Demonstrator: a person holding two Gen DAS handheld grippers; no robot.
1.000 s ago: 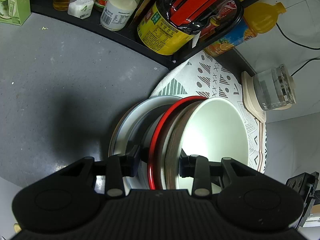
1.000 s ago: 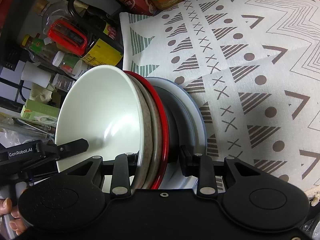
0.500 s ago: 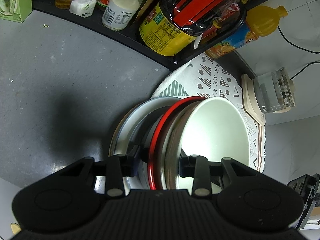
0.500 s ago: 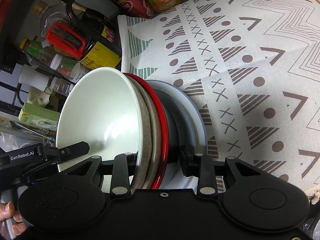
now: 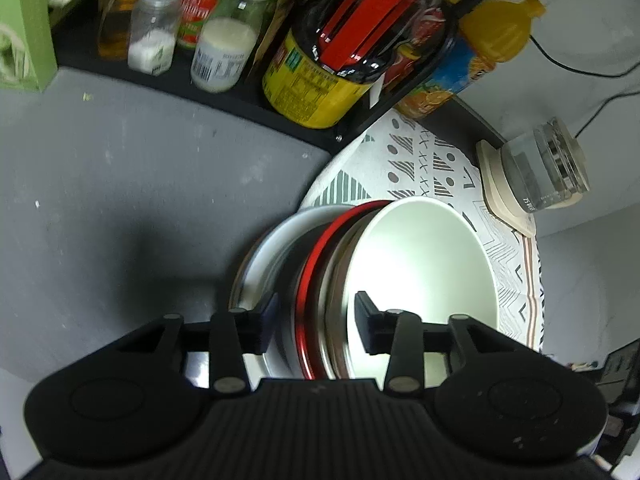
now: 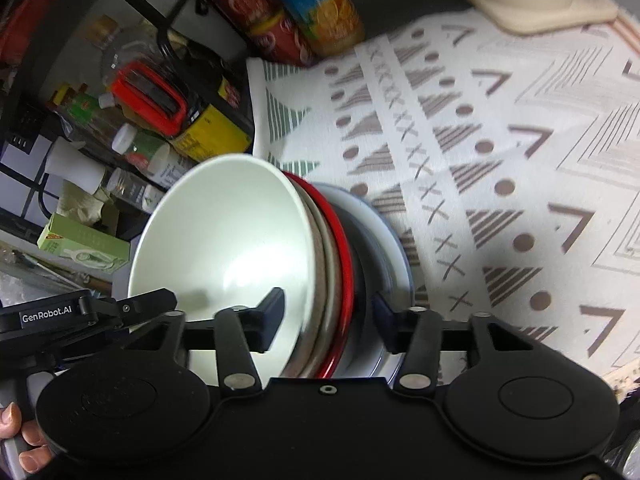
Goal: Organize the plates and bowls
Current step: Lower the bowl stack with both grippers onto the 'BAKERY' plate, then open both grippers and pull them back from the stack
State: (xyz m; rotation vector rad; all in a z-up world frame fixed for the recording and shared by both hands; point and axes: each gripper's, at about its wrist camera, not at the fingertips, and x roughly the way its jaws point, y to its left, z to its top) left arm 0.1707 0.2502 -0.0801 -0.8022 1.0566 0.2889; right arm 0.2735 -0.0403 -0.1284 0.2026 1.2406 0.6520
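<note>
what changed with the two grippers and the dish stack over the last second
Both let go: the left gripper and right gripper have just been opening, and their pads now stand clear of the rims still between them. The stack, a white bowl nested in a red-rimmed plate and a pale grey plate, stayed put at the patterned cloth's edge.

a home kitchen corner: a black rack crowded with seasoning jars and sauce bottles, a glass kettle, a patterned cloth.
</note>
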